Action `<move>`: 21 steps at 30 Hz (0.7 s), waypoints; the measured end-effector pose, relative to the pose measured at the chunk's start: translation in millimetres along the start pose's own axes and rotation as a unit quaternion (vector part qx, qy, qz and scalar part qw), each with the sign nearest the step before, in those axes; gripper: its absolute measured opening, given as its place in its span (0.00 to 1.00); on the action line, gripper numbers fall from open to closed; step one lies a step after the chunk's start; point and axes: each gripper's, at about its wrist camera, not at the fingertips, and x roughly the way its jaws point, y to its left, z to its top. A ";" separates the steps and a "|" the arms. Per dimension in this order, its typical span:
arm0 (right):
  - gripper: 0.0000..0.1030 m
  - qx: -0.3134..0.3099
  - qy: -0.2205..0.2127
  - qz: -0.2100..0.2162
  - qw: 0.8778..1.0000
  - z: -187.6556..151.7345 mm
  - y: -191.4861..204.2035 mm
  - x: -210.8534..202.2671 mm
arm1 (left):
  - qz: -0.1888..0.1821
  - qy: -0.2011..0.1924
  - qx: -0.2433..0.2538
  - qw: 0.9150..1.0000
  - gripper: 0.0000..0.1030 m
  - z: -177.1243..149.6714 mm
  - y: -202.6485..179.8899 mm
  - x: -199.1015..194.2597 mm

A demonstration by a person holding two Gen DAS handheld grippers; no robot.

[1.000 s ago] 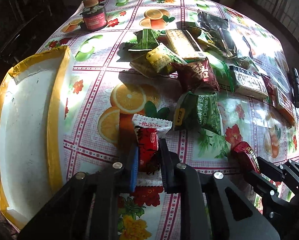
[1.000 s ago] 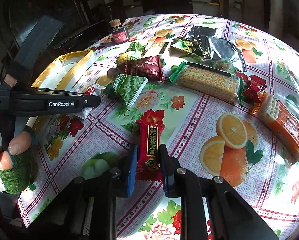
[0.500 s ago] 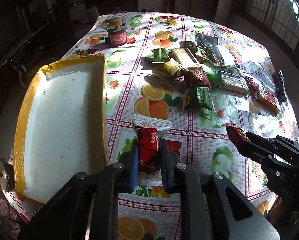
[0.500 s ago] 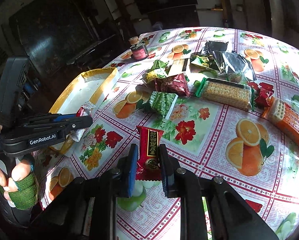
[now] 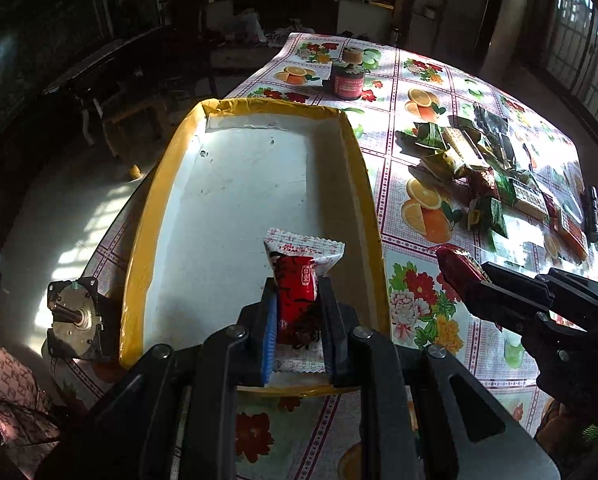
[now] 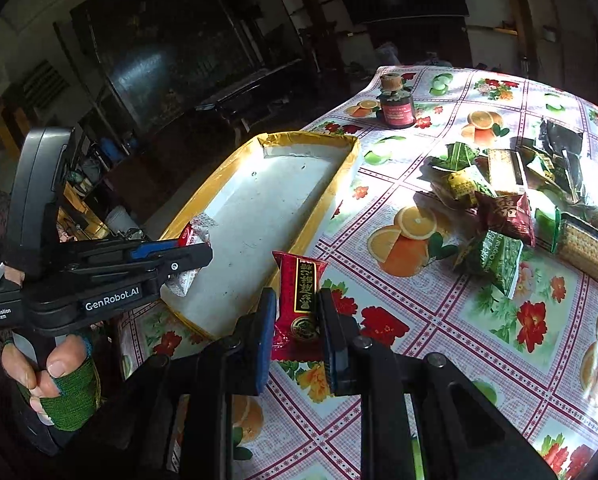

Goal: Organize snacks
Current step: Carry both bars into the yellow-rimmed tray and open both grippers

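Left gripper (image 5: 297,312): your jaws are clamped on a red-and-white candy wrapper (image 5: 299,276), held over the near end of the yellow-rimmed tray (image 5: 171,184).

Right gripper (image 6: 295,320): your jaws are pinched on a dark red snack packet (image 6: 299,292), held above the counter (image 6: 419,320) just beside the tray's near right rim; from your left wrist camera it appears at 3 o'clock.

Snack pile (image 6: 507,204): green, red and silver packets on the counter, 2 o'clock from your right jaws, well apart from the tray.

Small jar (image 6: 397,106): upright, 12 o'clock, beyond the tray's far end.
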 end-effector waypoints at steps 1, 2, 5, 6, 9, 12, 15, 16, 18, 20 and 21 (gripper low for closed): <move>0.19 -0.005 0.002 0.007 1.000 4.4 6.4 5.9 | 0.004 0.001 -0.006 1.000 0.20 0.1 6.4 1.3; 0.19 -0.011 0.003 0.011 1.000 8.6 12.7 11.5 | 0.006 0.003 -0.011 1.000 0.20 0.0 13.3 3.0; 0.19 -0.028 0.010 0.021 0.999 19.0 29.6 29.3 | 0.013 0.009 -0.024 1.000 0.20 -0.3 27.4 9.3; 0.19 -0.032 0.014 0.022 0.999 21.6 33.8 35.8 | 0.015 0.011 -0.027 0.999 0.20 -0.4 30.9 11.7; 0.19 -0.042 0.029 0.025 0.998 26.4 42.4 58.5 | 0.016 0.020 -0.036 0.999 0.20 -1.1 40.9 20.6; 0.19 -0.048 0.049 0.025 0.997 28.4 49.3 82.3 | 0.016 0.029 -0.041 0.999 0.20 -2.7 47.4 29.4; 0.19 -0.054 0.065 0.021 0.996 28.5 51.1 96.8 | 0.013 0.037 -0.043 0.998 0.20 -4.3 51.8 37.6; 0.19 -0.054 0.068 0.020 0.996 28.5 51.2 100.4 | 0.013 0.040 -0.044 0.998 0.20 -4.7 52.5 40.4; 0.19 -0.056 0.075 0.018 0.995 28.1 52.1 105.5 | 0.013 0.046 -0.045 0.998 0.20 -5.8 54.1 46.5; 0.19 -0.063 0.083 0.016 0.994 27.0 55.7 110.3 | 0.012 0.055 -0.048 0.997 0.20 -6.9 57.0 54.0; 0.19 -0.067 0.087 0.013 0.994 26.8 57.0 113.4 | 0.012 0.059 -0.048 0.997 0.20 -7.4 57.8 57.0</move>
